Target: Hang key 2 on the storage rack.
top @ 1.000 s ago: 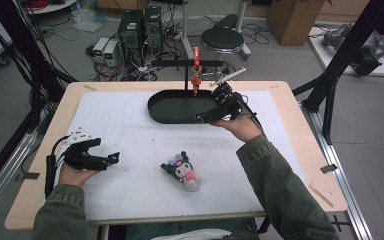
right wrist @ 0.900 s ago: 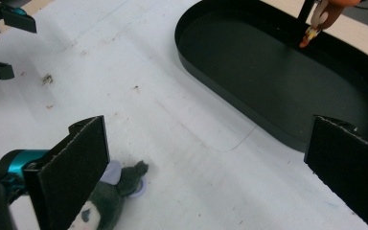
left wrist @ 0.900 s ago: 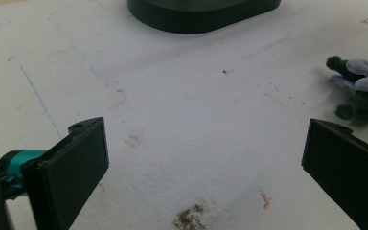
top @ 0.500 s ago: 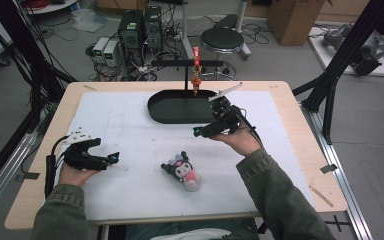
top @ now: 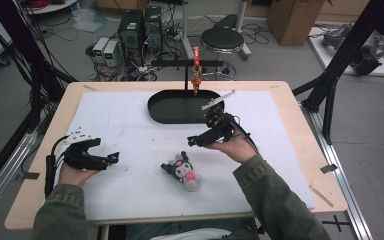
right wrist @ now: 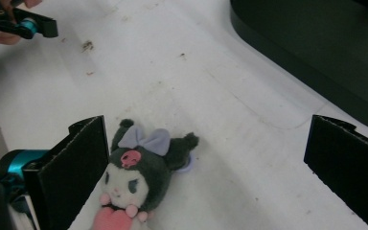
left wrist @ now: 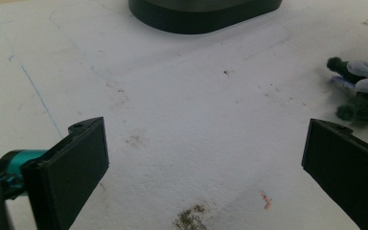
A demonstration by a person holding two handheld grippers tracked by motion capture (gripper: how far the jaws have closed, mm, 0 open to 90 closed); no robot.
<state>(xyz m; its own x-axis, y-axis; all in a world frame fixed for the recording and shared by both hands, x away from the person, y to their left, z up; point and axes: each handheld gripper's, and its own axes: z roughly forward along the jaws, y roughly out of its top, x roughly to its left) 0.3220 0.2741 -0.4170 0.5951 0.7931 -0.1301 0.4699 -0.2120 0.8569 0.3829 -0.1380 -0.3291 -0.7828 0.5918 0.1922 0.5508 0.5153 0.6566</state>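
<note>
My right gripper (top: 196,142) jaws wide, empty, above plush toy (top: 182,170) lying on white mat (top: 130,125) near table centre; toy below-left of jaws. My left gripper (top: 111,159) wide, farther off

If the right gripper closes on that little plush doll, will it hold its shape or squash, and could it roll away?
The plush doll looks soft and stuffed, so it would probably squash between the open jaws of the right gripper rather than resist. It lies flat on the white mat, limbs spread, so rolling seems unlikely. Its fuzzy fabric should grip well, and it is likely light.
</note>
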